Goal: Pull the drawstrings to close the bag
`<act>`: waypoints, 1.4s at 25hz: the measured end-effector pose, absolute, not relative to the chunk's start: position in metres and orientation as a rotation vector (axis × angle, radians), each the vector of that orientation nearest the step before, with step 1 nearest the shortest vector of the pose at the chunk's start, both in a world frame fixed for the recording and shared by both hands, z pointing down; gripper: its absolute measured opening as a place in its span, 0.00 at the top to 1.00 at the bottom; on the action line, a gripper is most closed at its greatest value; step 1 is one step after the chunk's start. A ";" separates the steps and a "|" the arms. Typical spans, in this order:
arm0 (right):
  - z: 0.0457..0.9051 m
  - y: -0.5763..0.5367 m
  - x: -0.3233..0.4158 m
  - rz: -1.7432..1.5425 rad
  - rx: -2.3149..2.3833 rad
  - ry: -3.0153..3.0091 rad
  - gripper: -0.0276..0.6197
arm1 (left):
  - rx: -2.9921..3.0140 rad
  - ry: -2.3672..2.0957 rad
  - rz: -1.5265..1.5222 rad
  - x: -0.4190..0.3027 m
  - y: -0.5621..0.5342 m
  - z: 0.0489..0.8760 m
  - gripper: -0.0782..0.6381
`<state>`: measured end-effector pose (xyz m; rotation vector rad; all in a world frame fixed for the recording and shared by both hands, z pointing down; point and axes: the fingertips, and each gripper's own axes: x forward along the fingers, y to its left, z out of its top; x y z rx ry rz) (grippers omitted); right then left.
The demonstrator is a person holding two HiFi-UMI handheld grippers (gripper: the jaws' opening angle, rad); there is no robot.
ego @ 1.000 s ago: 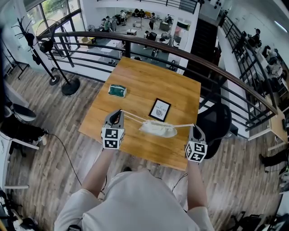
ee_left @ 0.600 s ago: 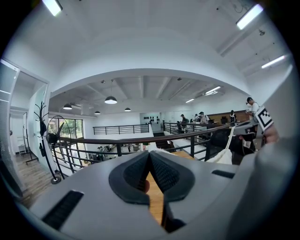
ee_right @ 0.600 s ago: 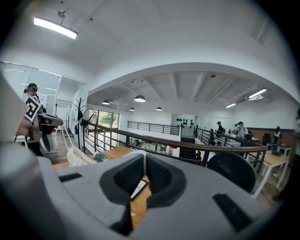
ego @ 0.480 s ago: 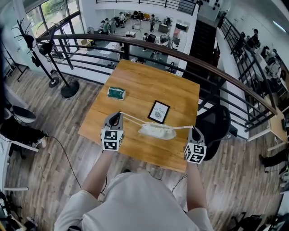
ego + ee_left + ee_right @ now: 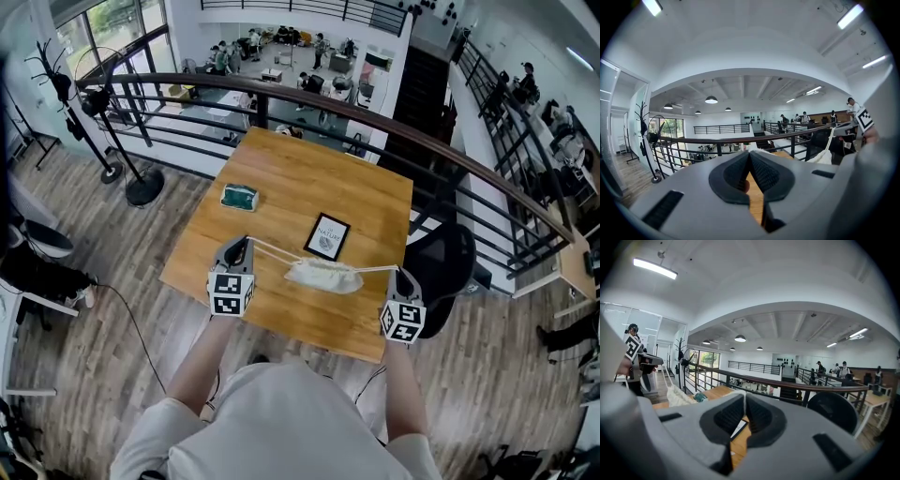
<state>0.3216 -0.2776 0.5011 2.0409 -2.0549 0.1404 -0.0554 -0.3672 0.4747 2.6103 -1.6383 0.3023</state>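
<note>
Drawstrings (image 5: pixel 272 251) of thin white cord run out of both ends of the small, crumpled white fabric bag (image 5: pixel 323 275). One goes to its 9 o'clock and the other to its 3 o'clock, and both look taut. The bag lies slung between them over the 6 o'clock part of the square wooden bench (image 5: pixel 366 202). Whether its underside touches the wood cannot be told from the head view.

The left gripper (image 5: pixel 242 245), grey with a square-marker cube, has its jaws together on the end of the cord at 9 o'clock. The right gripper (image 5: pixel 400 272) is likewise pinched on the cord at 3 o'clock, just past the bench's edge. Each gripper view shows dark pads meeting, with a bit of white at the tips.

Just beyond the bag at 12 o'clock lies a black-framed white card (image 5: pixel 327 236). A small teal green pad (image 5: pixel 239 197) sits well apart at 10 o'clock. A black office chair (image 5: pixel 442 258) stands off the bench at 3 o'clock, and a dark curved railing (image 5: pixel 309 94) runs behind at 12 o'clock.

The pull itself seems to be the step in hand, and probably late in it, since the bag looks bunched and narrow. The next move likely calls for drawing the grippers a little further apart, evenly and level, so the mouth cinches fully without the bag swinging or a cord slipping from the pads.
</note>
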 end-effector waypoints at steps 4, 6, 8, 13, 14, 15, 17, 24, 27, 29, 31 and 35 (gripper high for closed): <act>0.502 -0.279 0.323 0.143 2.035 -2.057 0.95 | 2.608 -1.643 0.307 -0.055 -0.368 0.475 0.90; 0.502 -0.281 0.325 0.142 2.032 -2.061 0.94 | 2.605 -1.648 0.307 -0.053 -0.369 0.475 0.90; 0.503 -0.283 0.328 0.141 2.029 -2.063 0.95 | 2.600 -1.653 0.309 -0.050 -0.370 0.475 0.90; 0.505 -0.286 0.335 0.143 2.022 -2.070 0.95 | 2.595 -1.661 0.313 -0.043 -0.371 0.476 0.90; 0.505 -0.286 0.336 0.144 2.020 -2.071 0.94 | 2.594 -1.662 0.314 -0.042 -0.371 0.476 0.90; 0.506 -0.287 0.338 0.145 2.019 -2.071 0.94 | 2.591 -1.665 0.315 -0.041 -0.371 0.476 0.90; 0.506 -0.287 0.340 0.146 2.015 -2.076 0.94 | 2.583 -1.671 0.316 -0.039 -0.371 0.477 0.90; 0.509 -0.288 0.348 0.140 1.999 -2.088 0.94 | 2.568 -1.689 0.315 -0.033 -0.366 0.480 0.90; 0.510 -0.289 0.350 0.142 1.987 -2.095 0.94 | 2.555 -1.699 0.315 -0.031 -0.363 0.482 0.90; 0.511 -0.289 0.352 0.142 1.981 -2.099 0.94 | 2.548 -1.704 0.314 -0.029 -0.361 0.483 0.90; 0.512 -0.288 0.355 0.142 1.978 -2.101 0.94 | 2.543 -1.710 0.314 -0.027 -0.359 0.484 0.90; 0.512 -0.287 0.358 0.139 1.968 -2.110 0.95 | 2.531 -1.722 0.319 -0.024 -0.354 0.485 0.90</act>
